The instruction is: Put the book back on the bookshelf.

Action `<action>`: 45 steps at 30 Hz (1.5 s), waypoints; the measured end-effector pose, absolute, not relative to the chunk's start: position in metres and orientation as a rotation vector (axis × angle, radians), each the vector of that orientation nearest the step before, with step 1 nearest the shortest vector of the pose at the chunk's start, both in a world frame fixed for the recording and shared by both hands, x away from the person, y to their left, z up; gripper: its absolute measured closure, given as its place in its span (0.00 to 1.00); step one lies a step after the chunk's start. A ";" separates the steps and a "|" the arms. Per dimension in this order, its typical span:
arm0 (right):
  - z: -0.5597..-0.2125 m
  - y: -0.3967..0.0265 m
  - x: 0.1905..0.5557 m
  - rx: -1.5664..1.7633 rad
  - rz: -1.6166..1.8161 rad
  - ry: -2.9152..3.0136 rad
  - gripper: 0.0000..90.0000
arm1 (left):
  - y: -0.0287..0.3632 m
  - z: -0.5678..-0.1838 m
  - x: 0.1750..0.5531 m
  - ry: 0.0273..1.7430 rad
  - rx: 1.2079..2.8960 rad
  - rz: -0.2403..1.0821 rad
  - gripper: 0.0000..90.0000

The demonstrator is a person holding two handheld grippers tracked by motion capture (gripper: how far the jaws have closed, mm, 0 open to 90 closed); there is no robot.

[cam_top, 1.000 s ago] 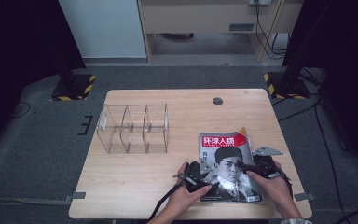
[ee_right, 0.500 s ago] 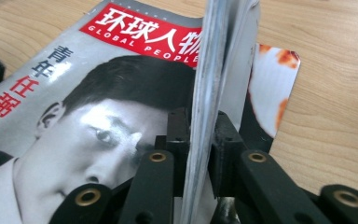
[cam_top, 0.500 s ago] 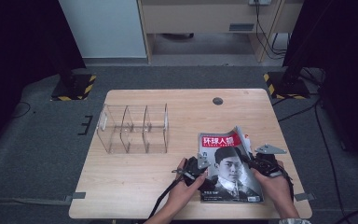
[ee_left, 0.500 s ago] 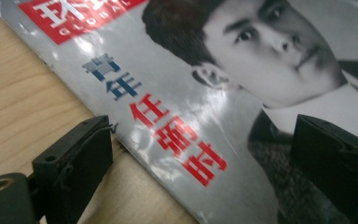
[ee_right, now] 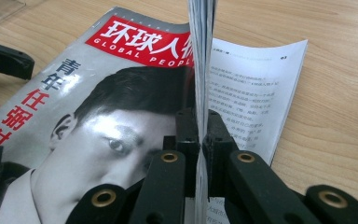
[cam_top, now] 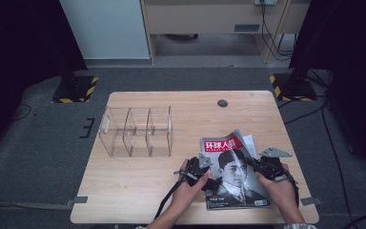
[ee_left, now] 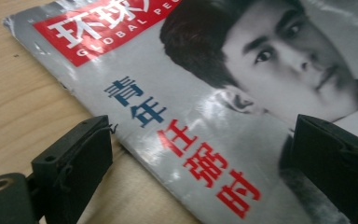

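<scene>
A magazine (cam_top: 233,174) with a red title band and a grey portrait cover lies at the table's front right. My right gripper (cam_top: 253,164) is at its right edge. Its jaws have just been closing and now pinch a raised sheaf of the magazine's pages (ee_right: 200,56), which stands on edge between them in the right gripper view (ee_right: 199,135). A printed inner page (ee_right: 247,88) lies flat beneath. My left gripper (cam_top: 208,177) rests at the magazine's left edge. In the left gripper view (ee_left: 200,154) its jaws stand wide apart, one over the wood, one over the cover (ee_left: 191,93).
A clear acrylic divider rack (cam_top: 136,131) stands at the table's left middle. A small dark grommet (cam_top: 222,103) is set near the far edge. The wooden table (cam_top: 138,195) ends just in front of both hands. Hazard-striped stand bases (cam_top: 76,88) sit on the floor beyond.
The right gripper's jaws have closed on the magazine's right edge, and the pages there have risen and curled up. The left gripper has stayed at the left edge.
</scene>
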State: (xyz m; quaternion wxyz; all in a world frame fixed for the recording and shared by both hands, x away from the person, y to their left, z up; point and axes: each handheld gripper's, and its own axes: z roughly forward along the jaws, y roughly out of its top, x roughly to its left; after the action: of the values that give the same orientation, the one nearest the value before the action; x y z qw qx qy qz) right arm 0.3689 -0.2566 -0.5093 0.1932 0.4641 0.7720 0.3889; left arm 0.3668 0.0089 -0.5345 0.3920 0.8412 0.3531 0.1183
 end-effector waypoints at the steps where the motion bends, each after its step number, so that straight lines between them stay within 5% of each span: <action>1: -0.509 -0.257 0.369 1.307 1.097 2.162 0.97 | 0.009 -0.534 0.368 0.899 2.134 0.305 0.05; 45: -0.472 -0.252 0.352 1.166 1.386 2.070 0.98 | 0.030 -0.536 0.383 1.033 2.000 0.189 0.06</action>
State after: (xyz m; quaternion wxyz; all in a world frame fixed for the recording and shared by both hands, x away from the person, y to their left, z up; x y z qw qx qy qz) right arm 0.3522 -0.2517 -0.4722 0.1945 0.4160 0.7382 0.4942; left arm 0.3830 0.0301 -0.5364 0.4269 0.8007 0.4134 0.0756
